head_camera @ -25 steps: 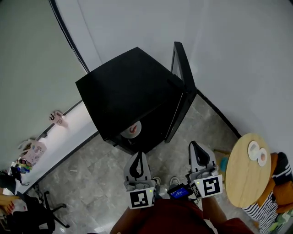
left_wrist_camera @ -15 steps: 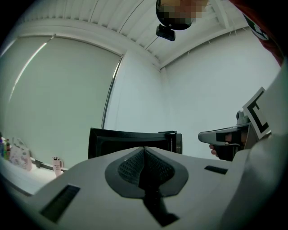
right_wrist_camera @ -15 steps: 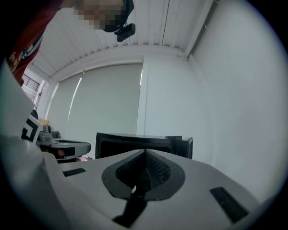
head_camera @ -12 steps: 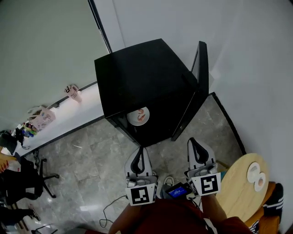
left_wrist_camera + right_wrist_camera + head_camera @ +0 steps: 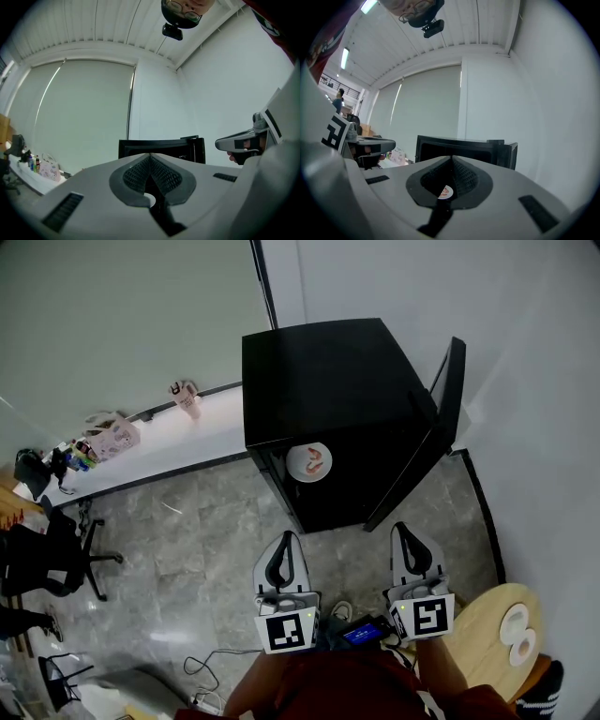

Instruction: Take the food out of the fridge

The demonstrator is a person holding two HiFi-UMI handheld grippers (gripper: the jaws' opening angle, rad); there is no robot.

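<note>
A black mini fridge stands on the floor against the white wall, its door swung open to the right. On a shelf inside lies a white plate of pinkish food. My left gripper and right gripper hover side by side in front of the fridge, well short of it. Both are shut with nothing between the jaws. In the left gripper view the fridge shows beyond the gripper. In the right gripper view the plate peeps through the gap behind the gripper's tips.
A round wooden table with two small dishes stands at the lower right. A white ledge on the left carries a pink cup and bags. An office chair and floor cables lie left.
The view has swung so the fridge now sits squarely ahead and the plate inside shows fully. Both grippers stay shut and keep their place in front of the person.
</note>
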